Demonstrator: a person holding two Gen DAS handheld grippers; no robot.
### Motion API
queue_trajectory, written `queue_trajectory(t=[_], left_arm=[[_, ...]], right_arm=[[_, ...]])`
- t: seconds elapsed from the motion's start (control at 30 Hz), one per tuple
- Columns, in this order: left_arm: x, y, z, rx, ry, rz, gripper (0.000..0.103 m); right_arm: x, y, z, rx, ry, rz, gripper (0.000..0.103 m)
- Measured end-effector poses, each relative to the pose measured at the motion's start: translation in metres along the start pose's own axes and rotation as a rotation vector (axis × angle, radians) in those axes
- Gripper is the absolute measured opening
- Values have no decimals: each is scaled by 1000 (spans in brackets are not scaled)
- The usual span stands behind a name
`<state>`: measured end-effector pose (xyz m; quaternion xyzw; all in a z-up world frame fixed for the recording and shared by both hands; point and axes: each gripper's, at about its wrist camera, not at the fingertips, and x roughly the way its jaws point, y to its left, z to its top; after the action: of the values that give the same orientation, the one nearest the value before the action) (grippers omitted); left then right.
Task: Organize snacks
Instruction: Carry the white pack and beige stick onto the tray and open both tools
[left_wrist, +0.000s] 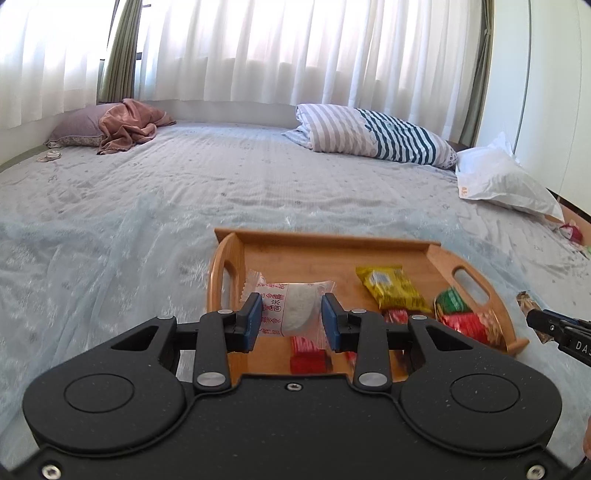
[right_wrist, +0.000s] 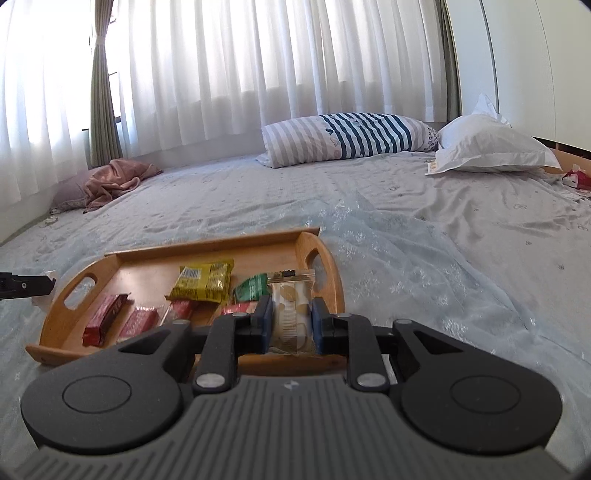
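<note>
Crinkly clear rice-cake wrapper (left_wrist: 291, 310) clamped in left fingers (left_wrist: 254, 317); right fingers (right_wrist: 266, 317) pinch beige packet (right_wrist: 292, 317).

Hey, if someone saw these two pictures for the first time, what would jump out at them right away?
The wooden tray of bright snack packets on the pale blue bedspread, close in front of both cameras. Each gripper holds a packet over it: the left gripper grips a clear-wrapped white cake, the right gripper a beige patterned packet. Behind, a striped pillow lies below the sunlit white curtains.
</note>
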<state>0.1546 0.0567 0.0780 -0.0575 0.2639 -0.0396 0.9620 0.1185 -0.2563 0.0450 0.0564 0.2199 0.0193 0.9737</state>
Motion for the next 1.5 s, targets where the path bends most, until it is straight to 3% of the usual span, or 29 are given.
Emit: queue_trajectory(t=[0.37, 0.7, 1.5], left_arm=[[89, -1, 44, -39, 83, 14, 31], [156, -10, 38, -39, 163, 57, 31], [167, -27, 24, 42, 158, 76, 30]], right_arm=[[89, 8, 47, -37, 67, 39, 26], [161, -1, 50, 27, 196, 41, 26], [186, 7, 41, -23, 247, 29, 27]])
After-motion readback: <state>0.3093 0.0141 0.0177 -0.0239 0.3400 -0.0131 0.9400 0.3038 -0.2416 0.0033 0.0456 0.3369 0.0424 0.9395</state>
